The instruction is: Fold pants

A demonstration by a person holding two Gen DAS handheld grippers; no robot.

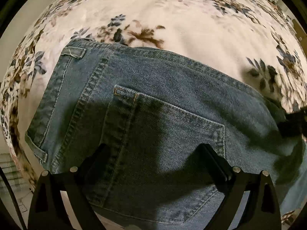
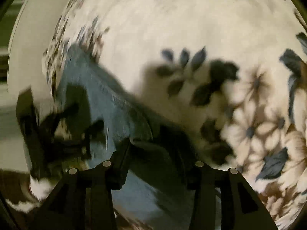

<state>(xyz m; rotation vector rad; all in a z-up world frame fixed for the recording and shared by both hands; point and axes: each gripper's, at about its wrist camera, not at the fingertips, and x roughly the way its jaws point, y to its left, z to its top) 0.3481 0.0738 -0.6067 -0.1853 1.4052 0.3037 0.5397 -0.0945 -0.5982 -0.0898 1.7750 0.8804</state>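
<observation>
Blue denim pants (image 1: 153, 99) lie folded on a floral blanket, back pocket (image 1: 167, 126) up and waistband at the left. My left gripper (image 1: 153, 147) hovers low over the pocket, its jaws wide apart with nothing between them. My right gripper (image 2: 153, 145) is open, its jaws on either side of the pants' edge (image 2: 107, 103); the right wrist view is blurred. The right gripper also shows at the right edge of the left wrist view (image 1: 293, 124). The left gripper appears dark and blurred in the right wrist view (image 2: 57, 126).
A cream blanket with blue and brown flowers (image 1: 191, 28) covers the bed under and beyond the pants. The bed's left edge and pale floor (image 1: 11, 172) show at the lower left.
</observation>
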